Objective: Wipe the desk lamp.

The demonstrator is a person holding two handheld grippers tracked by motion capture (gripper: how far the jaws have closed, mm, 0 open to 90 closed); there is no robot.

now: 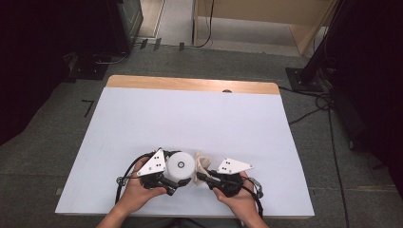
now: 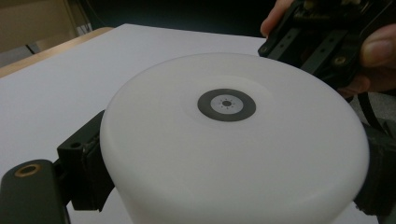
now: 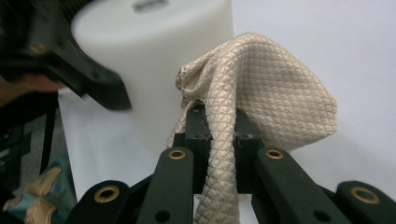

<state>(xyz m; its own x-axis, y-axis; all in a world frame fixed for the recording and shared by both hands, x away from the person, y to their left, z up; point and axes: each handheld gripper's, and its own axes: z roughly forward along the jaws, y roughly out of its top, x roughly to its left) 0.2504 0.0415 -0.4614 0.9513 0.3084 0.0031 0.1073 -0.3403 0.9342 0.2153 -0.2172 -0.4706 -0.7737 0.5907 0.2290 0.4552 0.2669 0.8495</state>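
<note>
At the table's (image 1: 142,118) near edge my left gripper (image 1: 177,182) clamps the white round container (image 1: 181,166) while my right gripper (image 1: 202,177) pinches the beige quilted cloth (image 3: 261,93) beside it, probably ready for wiping its side.

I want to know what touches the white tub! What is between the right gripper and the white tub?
The beige cloth, pinched in the right gripper, bunches up against the white tub. The right gripper view shows it best.
</note>
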